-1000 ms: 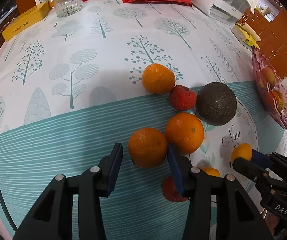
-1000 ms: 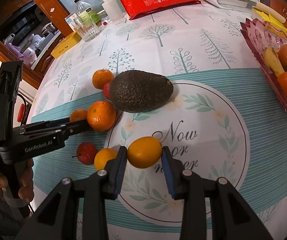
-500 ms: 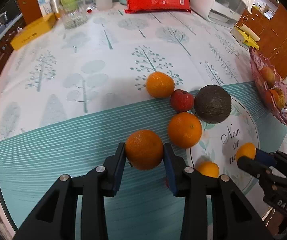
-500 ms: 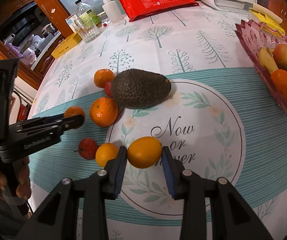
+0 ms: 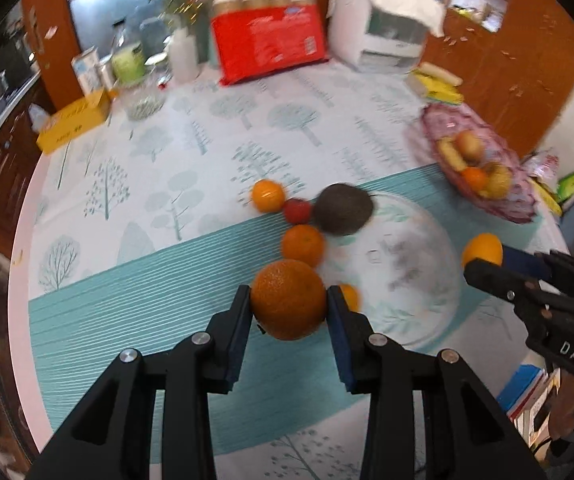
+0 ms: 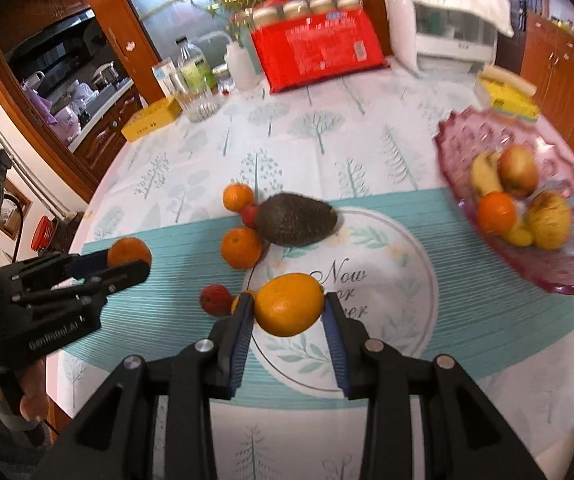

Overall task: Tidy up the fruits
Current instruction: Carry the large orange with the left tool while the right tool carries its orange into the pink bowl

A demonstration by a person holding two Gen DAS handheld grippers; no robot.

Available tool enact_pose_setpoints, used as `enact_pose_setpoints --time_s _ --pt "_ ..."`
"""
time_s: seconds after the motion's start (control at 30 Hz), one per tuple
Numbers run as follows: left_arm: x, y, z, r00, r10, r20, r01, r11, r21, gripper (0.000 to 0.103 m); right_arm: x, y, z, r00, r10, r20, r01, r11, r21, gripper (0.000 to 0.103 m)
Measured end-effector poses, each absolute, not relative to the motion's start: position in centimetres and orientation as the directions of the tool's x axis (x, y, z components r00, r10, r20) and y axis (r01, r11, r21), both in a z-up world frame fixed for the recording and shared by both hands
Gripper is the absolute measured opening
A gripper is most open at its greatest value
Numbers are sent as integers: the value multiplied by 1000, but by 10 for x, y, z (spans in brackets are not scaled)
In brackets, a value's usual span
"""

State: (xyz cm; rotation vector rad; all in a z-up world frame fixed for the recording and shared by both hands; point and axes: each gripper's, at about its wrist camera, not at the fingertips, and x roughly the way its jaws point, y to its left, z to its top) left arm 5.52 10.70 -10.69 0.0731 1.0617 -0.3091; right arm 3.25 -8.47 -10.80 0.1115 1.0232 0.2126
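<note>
Left tool (image 5: 289, 306) grips mandarin (image 5: 289, 300); right tool (image 6: 289, 312) grips lemon (image 6: 289, 304).

Bright, even daylight; the left view is smeared by motion blur, the right sharper, both with dark fisheye-bent corners.

Bare tablecloth (image 6: 467, 320) lies open before my grippers toward the fruit bowl (image 6: 567, 272) at the table's right edge — the avocado (image 6: 295, 220) cluster crowds mid-table.

Brown wooden cabinets (image 6: 559, 68) ring the tree-print tablecloth (image 6: 319, 128).
</note>
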Motion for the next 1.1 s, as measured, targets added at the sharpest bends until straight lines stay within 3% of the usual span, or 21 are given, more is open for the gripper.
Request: enact_pose_setpoints --time_s 0.4,0.73,1.1 --pt "11 56 -50 519 -359 -776 428 895 -128 36 -31 -121 -47 611 111 -784 -51 994 101 35" --pt "23 -4 -41 548 -312 -776 398 914 -87 36 -7 -189 -45 628 136 -766 -40 989 143 35" --pt "109 -158 -50 557 -257 -790 370 928 -41 36 60 -310 -55 605 143 -783 -67 989 129 35"
